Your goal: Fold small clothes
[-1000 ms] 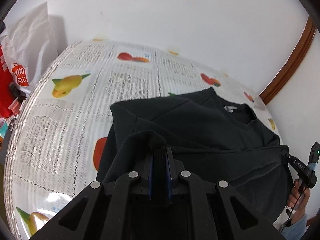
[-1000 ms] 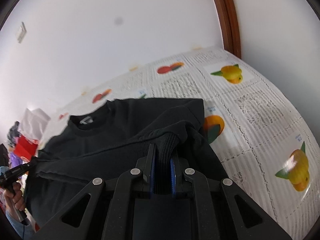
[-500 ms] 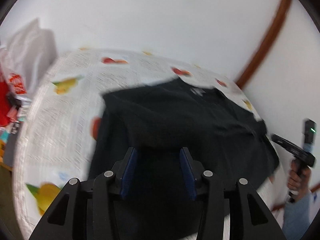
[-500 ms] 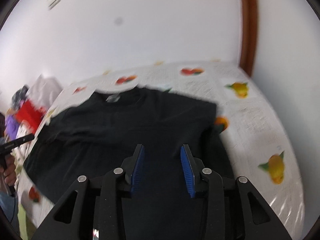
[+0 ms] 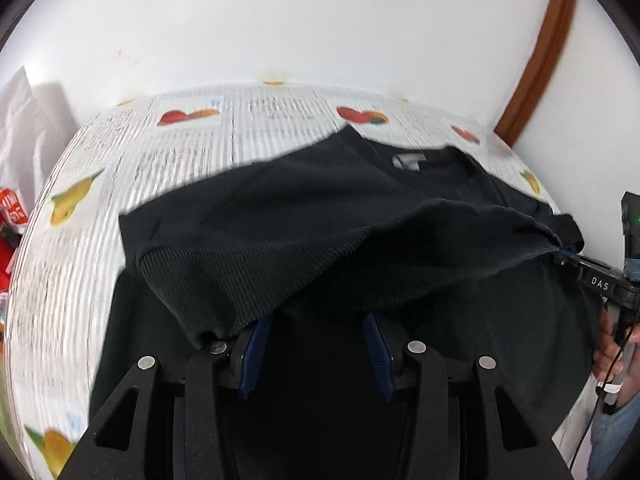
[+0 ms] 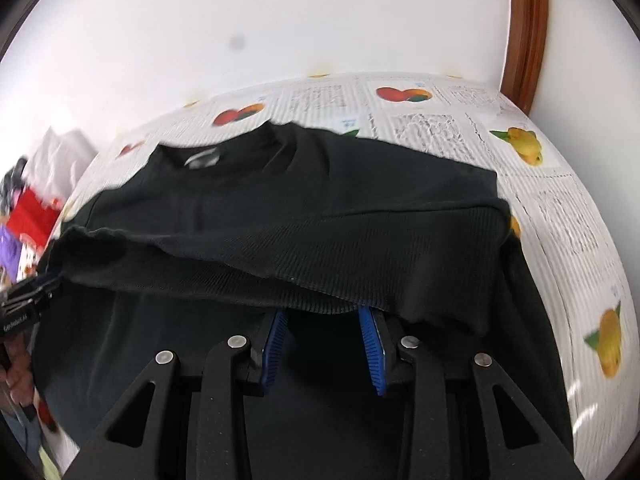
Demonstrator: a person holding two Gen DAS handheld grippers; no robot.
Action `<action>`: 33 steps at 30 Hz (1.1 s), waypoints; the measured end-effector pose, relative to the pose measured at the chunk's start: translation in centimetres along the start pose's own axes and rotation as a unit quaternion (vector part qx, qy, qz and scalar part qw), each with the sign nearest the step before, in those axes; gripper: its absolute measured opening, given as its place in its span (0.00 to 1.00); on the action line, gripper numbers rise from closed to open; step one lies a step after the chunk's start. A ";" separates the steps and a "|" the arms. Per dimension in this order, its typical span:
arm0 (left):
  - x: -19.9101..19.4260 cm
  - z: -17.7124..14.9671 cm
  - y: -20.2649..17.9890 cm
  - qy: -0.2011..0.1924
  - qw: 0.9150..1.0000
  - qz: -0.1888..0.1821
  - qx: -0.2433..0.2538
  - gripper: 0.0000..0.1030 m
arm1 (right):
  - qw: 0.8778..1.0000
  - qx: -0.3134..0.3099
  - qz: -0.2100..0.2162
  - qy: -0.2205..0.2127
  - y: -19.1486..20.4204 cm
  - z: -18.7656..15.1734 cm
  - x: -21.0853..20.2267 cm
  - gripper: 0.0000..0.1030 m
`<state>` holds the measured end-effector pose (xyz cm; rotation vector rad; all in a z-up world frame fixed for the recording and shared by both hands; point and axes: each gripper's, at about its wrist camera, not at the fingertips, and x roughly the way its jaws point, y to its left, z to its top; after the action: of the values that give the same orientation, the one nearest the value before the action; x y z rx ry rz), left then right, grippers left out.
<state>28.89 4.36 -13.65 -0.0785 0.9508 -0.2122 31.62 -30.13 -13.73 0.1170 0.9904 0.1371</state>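
Sweater (image 5: 320, 216): soft, limp knit; you'd pinch its ribbed hem (image 6: 360, 272) just ahead of the jaws.
Left gripper (image 5: 316, 354): jaws apart, gripping nothing.
Right gripper (image 6: 322, 354): jaws closing, nothing pinched.

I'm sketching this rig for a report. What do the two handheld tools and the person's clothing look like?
Both tools are black, angular frames with silver screw heads and ribbed blue finger pads. The right tool, seen from the side, bears white lettering "DAS", a small green light and a thin dark cable. A light blue sleeve shows below it.
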 end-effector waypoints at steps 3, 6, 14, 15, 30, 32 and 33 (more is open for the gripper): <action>0.3 1.6 0.4 -0.005 1.000 0.007 -0.001 0.42 | 1.000 -0.003 0.004 -0.005 -0.1 2.2 0.7 0.26; -0.1 2.6 0.9 -0.019 0.999 0.029 0.004 0.42 | 1.000 -0.010 0.013 -0.018 -0.2 3.8 0.3 0.26; -2.7 2.4 5.1 -0.043 0.998 0.052 -0.003 0.42 | 0.997 -0.030 -0.040 -0.060 -2.9 5.2 -1.7 0.38; -2.4 2.4 5.7 -0.042 0.997 0.057 -0.007 0.42 | 0.997 -0.034 -0.044 -0.054 -3.3 5.1 -1.3 0.42; 0.5 2.2 8.0 -0.050 0.996 0.057 -0.049 0.10 | 0.997 -0.008 -0.054 -0.054 -7.6 4.8 1.2 0.00; 0.9 2.2 8.1 -0.043 0.996 0.057 -0.054 0.10 | 0.996 0.016 -0.070 -0.047 -8.7 4.7 1.6 0.00; 0.8 2.2 8.1 -0.043 0.996 0.057 -0.055 0.11 | 0.996 0.024 -0.069 -0.043 -9.2 4.7 1.5 0.00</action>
<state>32.35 12.04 -14.33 -0.1328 0.8784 -0.0504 36.95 -39.07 -13.93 0.0979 0.9128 -0.0187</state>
